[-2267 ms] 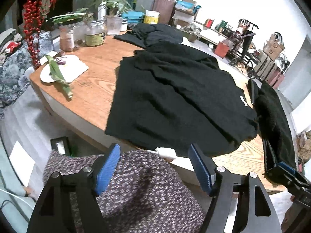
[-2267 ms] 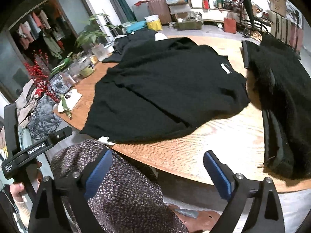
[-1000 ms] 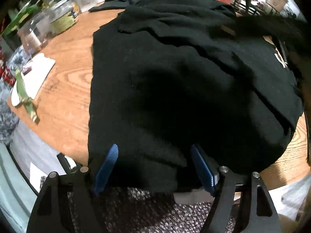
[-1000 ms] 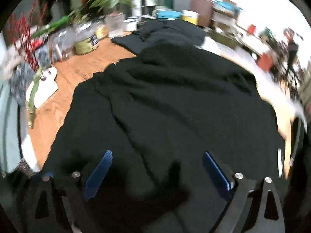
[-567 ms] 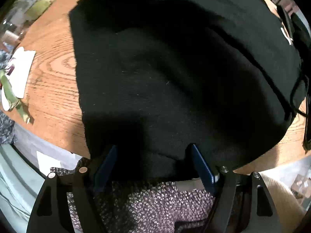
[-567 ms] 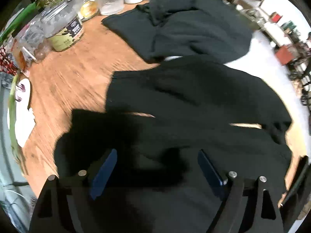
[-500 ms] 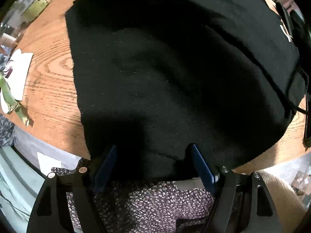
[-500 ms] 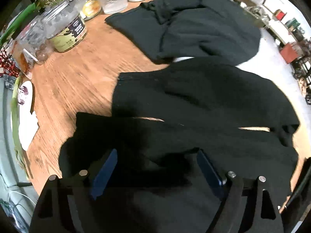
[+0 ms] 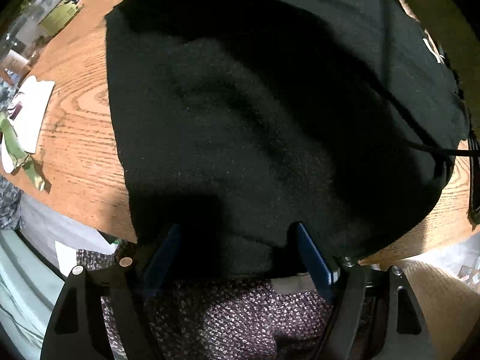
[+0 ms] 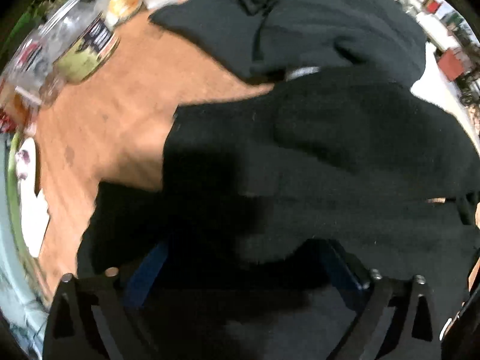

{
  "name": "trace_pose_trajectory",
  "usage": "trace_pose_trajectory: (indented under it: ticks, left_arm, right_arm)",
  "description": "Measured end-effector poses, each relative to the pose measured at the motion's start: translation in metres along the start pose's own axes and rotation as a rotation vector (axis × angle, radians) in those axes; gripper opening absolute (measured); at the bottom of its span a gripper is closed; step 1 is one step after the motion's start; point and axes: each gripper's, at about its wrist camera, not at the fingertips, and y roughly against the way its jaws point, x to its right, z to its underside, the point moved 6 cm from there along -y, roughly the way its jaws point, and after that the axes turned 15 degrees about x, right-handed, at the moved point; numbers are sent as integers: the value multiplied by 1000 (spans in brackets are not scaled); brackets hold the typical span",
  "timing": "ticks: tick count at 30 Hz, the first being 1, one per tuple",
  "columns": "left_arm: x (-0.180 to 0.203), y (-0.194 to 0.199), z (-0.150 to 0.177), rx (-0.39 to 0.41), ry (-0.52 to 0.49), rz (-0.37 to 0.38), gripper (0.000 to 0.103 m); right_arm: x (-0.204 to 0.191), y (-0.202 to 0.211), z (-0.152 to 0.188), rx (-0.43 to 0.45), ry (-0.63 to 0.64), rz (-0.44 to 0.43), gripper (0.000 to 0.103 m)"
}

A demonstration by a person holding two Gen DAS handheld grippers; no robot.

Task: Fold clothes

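Note:
A black sweater (image 9: 255,120) lies spread flat on the round wooden table (image 9: 75,120). My left gripper (image 9: 237,240) points down at the near hem by the table's edge. It is open, and the hem lies between its blue fingers (image 9: 312,258) without being pinched. In the right wrist view my right gripper (image 10: 243,258) hangs low over the sweater (image 10: 345,150) near its left side, by a folded-in sleeve. Its jaws are opening wide, with black cloth under and between them; the pads do not press on it. The picture is blurred there.
A second dark garment (image 10: 300,21) lies crumpled at the back of the table (image 10: 120,114). Glass jars (image 10: 84,48) stand at the left. A white board with a green stalk (image 9: 30,114) sits near the left edge. A person's knitted clothing (image 9: 240,315) is below the left gripper.
The right gripper swept across the sweater toward its far left part and sank closer; its jaws narrowed, then spread. The left gripper tipped further down over the near hem, staying open.

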Motion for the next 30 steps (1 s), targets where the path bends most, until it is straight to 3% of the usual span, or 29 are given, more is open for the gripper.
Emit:
trace_pose_trajectory:
  ticks: [5,8,9,10,11,14,17,19,21,26,28,30]
  left_arm:
    - [5,3,2,12,14,-7,81]
    - [8,5,3,22,18,-6,83]
    - [11,5,4,31,16,-5,85]
    - [13,6,5,41,12,-5,88]
    - [16,6,5,52,8,-5,89]
    - [20,8,7,66,19,-6,89]
    - [22,10,8,80,39,-13,89]
    - [24,12,9,91,60,-21,89]
    - [24,15,13,99,101,-29,89]
    - [29,46,23,119,181,17,89]
    - [30,70,26,182,166,-4,89]
    - [32,96,30,248,155,-28,89]
  right_arm:
    - [-3,2,3,56,24,-15,103]
    - [0,8,7,64,30,-83,99]
    - [6,16,8,78,-6,-128,89]
    - [15,32,10,108,-73,-193,89]
    - [28,55,14,154,-158,-283,91]
    - [78,111,39,261,-308,-367,100]
    - [155,145,92,271,-367,-162,103]
    - [195,167,150,266,-392,3,103]
    - [222,180,214,236,-444,83,103]
    - [239,205,338,140,-584,123,103]
    - [236,213,366,113,-597,154,103]
    - [229,216,373,119,-591,156,103]
